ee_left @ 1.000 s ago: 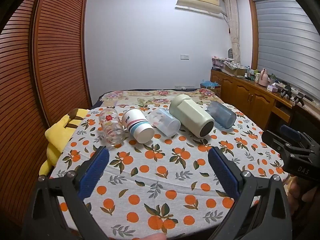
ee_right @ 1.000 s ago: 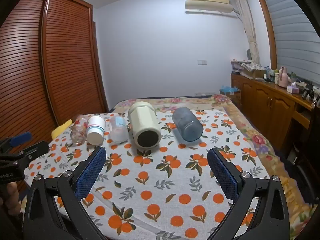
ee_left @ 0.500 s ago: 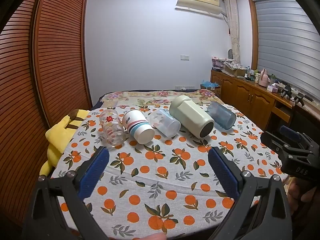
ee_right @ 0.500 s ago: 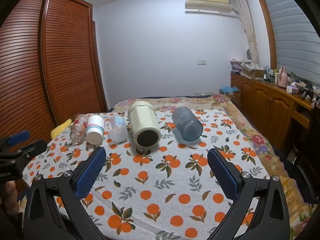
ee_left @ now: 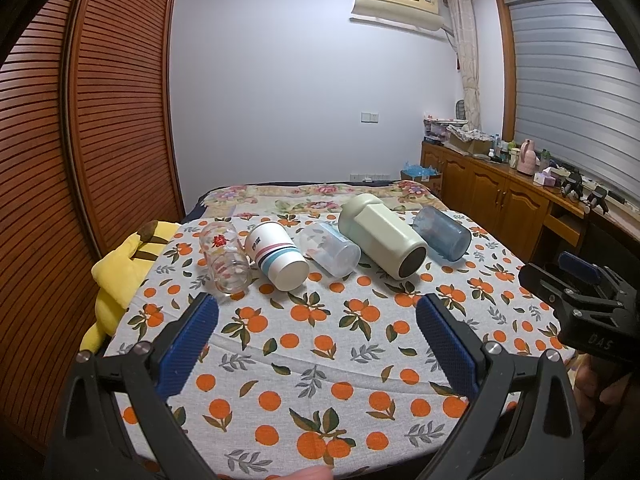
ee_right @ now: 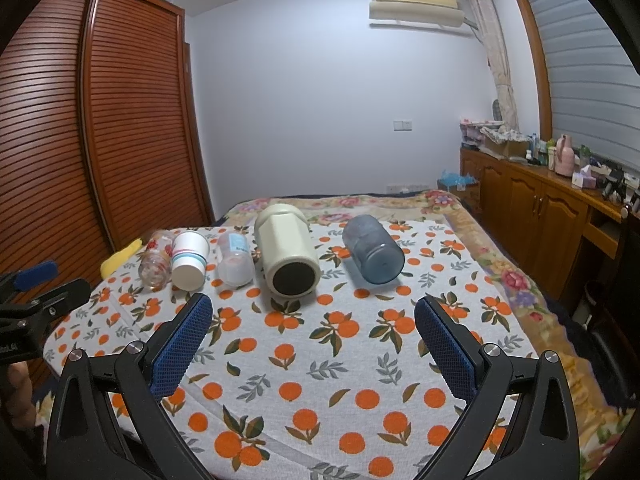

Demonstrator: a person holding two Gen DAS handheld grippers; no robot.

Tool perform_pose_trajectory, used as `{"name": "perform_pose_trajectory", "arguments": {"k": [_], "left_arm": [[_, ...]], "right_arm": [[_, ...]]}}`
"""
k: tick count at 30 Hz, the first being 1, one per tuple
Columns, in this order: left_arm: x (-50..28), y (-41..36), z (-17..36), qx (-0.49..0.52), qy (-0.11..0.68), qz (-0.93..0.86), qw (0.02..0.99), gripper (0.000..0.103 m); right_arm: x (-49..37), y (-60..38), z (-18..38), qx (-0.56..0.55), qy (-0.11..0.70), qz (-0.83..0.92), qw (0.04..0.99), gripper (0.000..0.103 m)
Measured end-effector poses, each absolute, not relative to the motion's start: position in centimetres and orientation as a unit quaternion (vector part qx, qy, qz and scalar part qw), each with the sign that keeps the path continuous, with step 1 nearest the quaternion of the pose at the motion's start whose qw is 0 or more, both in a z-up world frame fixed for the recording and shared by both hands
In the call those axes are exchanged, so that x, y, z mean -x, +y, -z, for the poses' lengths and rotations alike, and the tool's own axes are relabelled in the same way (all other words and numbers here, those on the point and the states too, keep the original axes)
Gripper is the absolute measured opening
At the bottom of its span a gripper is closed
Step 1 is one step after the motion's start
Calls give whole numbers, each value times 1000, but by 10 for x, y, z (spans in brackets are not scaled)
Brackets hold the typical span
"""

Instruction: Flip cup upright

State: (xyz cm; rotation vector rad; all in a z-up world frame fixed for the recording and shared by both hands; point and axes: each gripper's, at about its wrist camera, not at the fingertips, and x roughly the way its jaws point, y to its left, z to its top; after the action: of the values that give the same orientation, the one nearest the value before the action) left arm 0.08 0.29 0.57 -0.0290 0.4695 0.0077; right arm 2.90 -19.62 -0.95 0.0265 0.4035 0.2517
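Several cups lie on their sides in a row on an orange-print cloth: a clear glass with red print, a white striped paper cup, a clear plastic cup, a large cream cup and a blue cup. In the right wrist view they show as the glass, paper cup, plastic cup, cream cup and blue cup. My left gripper and right gripper are both open, empty, and short of the row.
A yellow plush toy lies at the cloth's left edge by the wooden louvred wardrobe. A wooden cabinet with clutter runs along the right wall. The cloth covers a bed with a floral cover behind.
Both grippers have hardly moved; the views have shifted only slightly. The cups lie as before.
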Motion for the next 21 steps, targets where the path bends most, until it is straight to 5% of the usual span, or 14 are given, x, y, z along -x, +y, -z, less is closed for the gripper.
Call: {"name": "perform_pose_trajectory", "arguments": {"k": [21], "left_arm": [[5,-1,-13,14,228,-3,974,100]], "right_arm": [[-28,-196,9,-13,200,-124,972,103]]}}
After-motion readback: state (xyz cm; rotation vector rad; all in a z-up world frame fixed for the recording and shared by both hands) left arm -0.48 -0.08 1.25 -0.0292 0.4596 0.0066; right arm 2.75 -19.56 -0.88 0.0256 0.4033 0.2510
